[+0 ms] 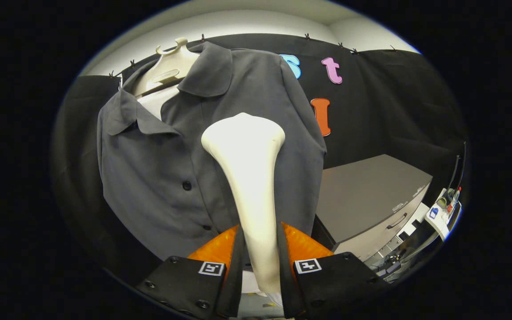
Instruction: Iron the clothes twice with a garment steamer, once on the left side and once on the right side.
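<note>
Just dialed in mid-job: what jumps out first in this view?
The white garment steamer stands out, its handle clamped between the fingers of the hand-held gripper and its head raised against the front of the grey shirt. The shirt hangs buttoned on a pale hanger, with a grey cabinet beside it.

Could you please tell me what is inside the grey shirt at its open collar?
A cream hanger and white lining show inside the shirt. Lower down the cloth hides everything. The gripper is shut on the steamer.
</note>
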{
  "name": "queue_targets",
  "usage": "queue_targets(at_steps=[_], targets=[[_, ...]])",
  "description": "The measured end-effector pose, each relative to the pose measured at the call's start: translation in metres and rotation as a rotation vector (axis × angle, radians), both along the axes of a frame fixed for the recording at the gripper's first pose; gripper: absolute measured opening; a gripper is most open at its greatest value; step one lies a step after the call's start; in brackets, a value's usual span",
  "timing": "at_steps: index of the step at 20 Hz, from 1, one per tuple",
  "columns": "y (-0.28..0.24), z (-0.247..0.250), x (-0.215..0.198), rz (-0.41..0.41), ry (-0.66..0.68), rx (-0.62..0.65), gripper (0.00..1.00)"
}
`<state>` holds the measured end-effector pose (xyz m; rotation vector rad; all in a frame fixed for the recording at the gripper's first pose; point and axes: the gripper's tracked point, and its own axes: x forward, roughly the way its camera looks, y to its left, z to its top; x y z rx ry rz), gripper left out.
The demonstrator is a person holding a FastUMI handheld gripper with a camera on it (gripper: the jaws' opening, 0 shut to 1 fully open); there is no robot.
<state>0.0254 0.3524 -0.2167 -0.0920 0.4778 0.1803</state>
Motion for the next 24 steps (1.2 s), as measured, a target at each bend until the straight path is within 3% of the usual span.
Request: queue_targets(at_steps=[24], targets=[[-0.050,-0.174,-0.062,-0.070,0.360,-0.097,0.44]])
